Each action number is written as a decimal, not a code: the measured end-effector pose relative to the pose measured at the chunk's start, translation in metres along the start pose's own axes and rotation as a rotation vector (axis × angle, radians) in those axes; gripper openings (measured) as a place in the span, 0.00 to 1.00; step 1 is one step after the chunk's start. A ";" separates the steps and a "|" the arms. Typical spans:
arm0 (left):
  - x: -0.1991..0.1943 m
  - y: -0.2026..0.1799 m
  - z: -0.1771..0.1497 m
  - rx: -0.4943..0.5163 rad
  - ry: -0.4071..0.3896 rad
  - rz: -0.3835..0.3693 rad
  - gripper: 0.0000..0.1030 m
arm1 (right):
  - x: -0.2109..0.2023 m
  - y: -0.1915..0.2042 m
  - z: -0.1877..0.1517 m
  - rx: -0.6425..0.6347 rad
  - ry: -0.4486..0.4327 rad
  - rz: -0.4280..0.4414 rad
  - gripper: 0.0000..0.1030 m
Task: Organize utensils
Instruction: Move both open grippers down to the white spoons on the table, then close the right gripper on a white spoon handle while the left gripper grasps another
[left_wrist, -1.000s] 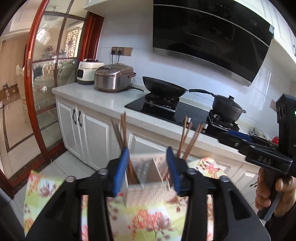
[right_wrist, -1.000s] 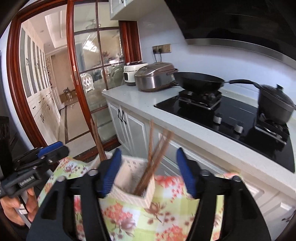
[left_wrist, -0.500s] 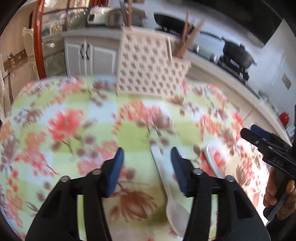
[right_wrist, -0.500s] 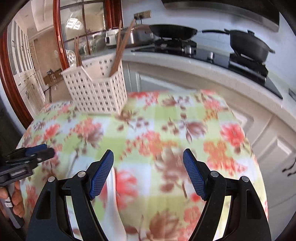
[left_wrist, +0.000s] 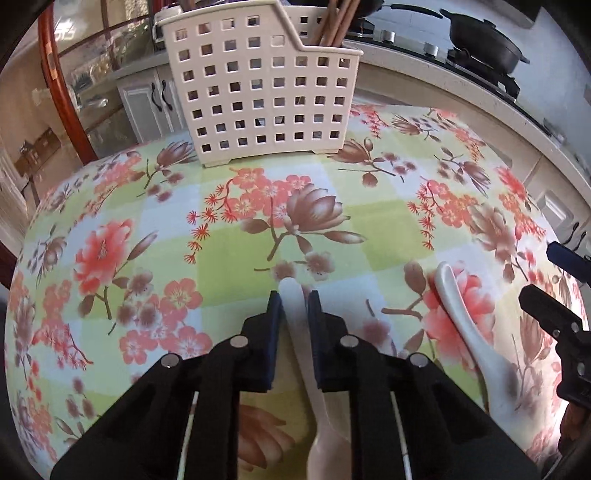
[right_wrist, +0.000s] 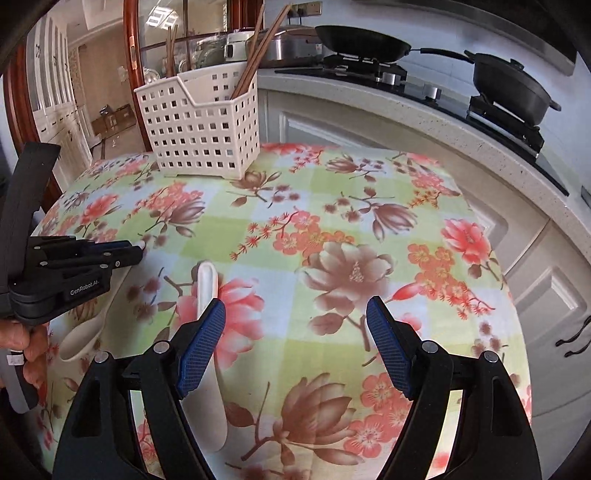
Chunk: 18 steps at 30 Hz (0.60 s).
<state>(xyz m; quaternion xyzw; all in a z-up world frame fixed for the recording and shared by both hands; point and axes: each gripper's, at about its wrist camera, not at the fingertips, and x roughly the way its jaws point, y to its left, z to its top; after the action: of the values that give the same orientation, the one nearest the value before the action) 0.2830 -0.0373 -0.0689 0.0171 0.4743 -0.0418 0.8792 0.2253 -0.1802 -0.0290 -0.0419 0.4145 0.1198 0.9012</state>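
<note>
A white spoon (left_wrist: 293, 295) lies on the flowered tablecloth (left_wrist: 236, 258). My left gripper (left_wrist: 294, 306) is closing on its handle, both pads touching it; the bowl (left_wrist: 325, 450) shows below the fingers. In the right wrist view the left gripper (right_wrist: 125, 253) sits low at the left with that spoon's bowl (right_wrist: 79, 339) beneath it. A second white spoon (right_wrist: 207, 280) lies under the left finger of my right gripper (right_wrist: 295, 306), which stands open over bare cloth. The second spoon (left_wrist: 465, 325) lies right of the first.
A white perforated utensil basket (left_wrist: 258, 85) stands at the table's far edge with brown chopsticks (left_wrist: 336, 18) in its compartments. Beyond it runs a kitchen counter (right_wrist: 424, 122) with a wok and a black pot (right_wrist: 509, 88). A person's hand (right_wrist: 26, 343) holds the left gripper.
Both grippers came down from basket height to the tablecloth. The left jaws narrowed onto the spoon handle. The right jaws widened and settled beside the second spoon.
</note>
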 end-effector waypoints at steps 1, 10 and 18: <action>0.000 0.001 0.000 0.000 0.003 -0.007 0.14 | 0.002 0.002 0.000 0.000 0.005 0.007 0.71; -0.006 0.041 -0.010 -0.005 0.002 -0.028 0.12 | 0.029 0.040 0.008 -0.008 0.078 0.092 0.69; -0.010 0.055 -0.016 -0.014 -0.019 -0.054 0.13 | 0.051 0.052 0.018 0.001 0.126 0.084 0.48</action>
<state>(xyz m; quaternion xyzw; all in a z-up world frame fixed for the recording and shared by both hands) 0.2687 0.0190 -0.0699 -0.0022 0.4665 -0.0623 0.8823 0.2577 -0.1179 -0.0547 -0.0314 0.4718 0.1542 0.8676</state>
